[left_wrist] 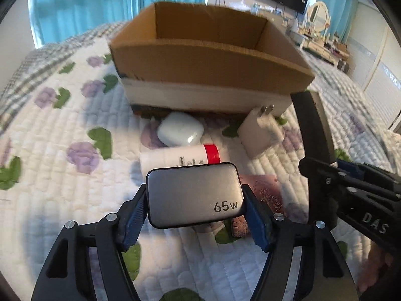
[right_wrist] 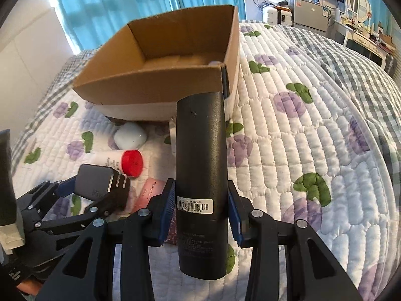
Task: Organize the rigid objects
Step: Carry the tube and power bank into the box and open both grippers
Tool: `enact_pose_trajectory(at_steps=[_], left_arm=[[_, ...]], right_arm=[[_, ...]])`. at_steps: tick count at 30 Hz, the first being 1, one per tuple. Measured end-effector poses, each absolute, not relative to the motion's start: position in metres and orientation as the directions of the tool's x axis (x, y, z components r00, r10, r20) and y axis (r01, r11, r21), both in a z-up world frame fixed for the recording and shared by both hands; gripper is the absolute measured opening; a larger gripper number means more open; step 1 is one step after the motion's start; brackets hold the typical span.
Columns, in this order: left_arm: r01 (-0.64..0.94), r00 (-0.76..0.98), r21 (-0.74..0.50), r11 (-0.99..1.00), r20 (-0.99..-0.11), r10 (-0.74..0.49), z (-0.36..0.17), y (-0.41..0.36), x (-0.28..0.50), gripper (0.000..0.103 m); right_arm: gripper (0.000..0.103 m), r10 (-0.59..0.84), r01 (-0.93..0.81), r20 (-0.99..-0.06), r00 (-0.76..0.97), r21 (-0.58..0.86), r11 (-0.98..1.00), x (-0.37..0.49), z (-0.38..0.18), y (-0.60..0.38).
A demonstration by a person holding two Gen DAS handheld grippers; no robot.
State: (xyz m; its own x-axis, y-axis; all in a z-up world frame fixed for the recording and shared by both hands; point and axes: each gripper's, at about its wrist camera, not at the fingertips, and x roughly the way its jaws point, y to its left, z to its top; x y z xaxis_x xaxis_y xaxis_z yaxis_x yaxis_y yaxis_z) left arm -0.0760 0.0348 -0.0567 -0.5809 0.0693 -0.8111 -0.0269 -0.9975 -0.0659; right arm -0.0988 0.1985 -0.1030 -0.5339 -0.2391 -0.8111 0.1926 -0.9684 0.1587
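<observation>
— Grey charger (left_wrist: 194,195), smooth with rounded corners, sits clamped between the left gripper (left_wrist: 194,222) jaws, lifted off the quilt (left_wrist: 50,130).
— And the right gripper (right_wrist: 200,210)?
— Clenched on a matte black cylinder (right_wrist: 200,165), pointing toward the box (left_wrist: 208,62).
— What's around?
— Just past the charger lies a white tube (left_wrist: 175,156) with a red cap, a pink packet (left_wrist: 265,188) beside it, then a glossy white case (left_wrist: 180,129) and a white plug (left_wrist: 260,131), both near the cardboard box's front wall. The box stands open-topped on the bed.
</observation>
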Motion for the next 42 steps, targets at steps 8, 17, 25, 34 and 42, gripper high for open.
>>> enact_pose_trajectory(at_steps=[8, 17, 25, 34, 42], left_arm=[[-0.044, -0.661, -0.041, -0.998, -0.748, 0.06, -0.013, 0.031, -0.065, 0.072], [-0.073, -0.717, -0.043, -0.996, -0.692, 0.082, 0.044, 0.023, -0.072, 0.07], [-0.067, -0.768, -0.038, -0.997, -0.636, 0.076, 0.095, 0.015, -0.111, 0.07], [-0.103, -0.781, -0.034, -0.994, -0.617, 0.102, 0.103, 0.019, -0.186, 0.07], [-0.12, -0.725, 0.01, -0.993, -0.684, 0.081, 0.046, 0.029, -0.253, 0.07]], right_arm=[[0.038, -0.25, 0.226, -0.774, -0.582, 0.141, -0.964, -0.097, -0.071, 0.193], [0.038, -0.263, 0.266, -0.721, -0.641, 0.113, -0.957, -0.098, -0.012, 0.187], [0.038, -0.271, 0.297, -0.665, -0.696, 0.077, -0.952, -0.122, 0.045, 0.185], [0.038, -0.282, 0.305, -0.652, -0.704, 0.081, -0.949, -0.183, 0.063, 0.183], [0.038, -0.291, 0.313, -0.694, -0.659, 0.099, -0.945, -0.242, 0.027, 0.178]])
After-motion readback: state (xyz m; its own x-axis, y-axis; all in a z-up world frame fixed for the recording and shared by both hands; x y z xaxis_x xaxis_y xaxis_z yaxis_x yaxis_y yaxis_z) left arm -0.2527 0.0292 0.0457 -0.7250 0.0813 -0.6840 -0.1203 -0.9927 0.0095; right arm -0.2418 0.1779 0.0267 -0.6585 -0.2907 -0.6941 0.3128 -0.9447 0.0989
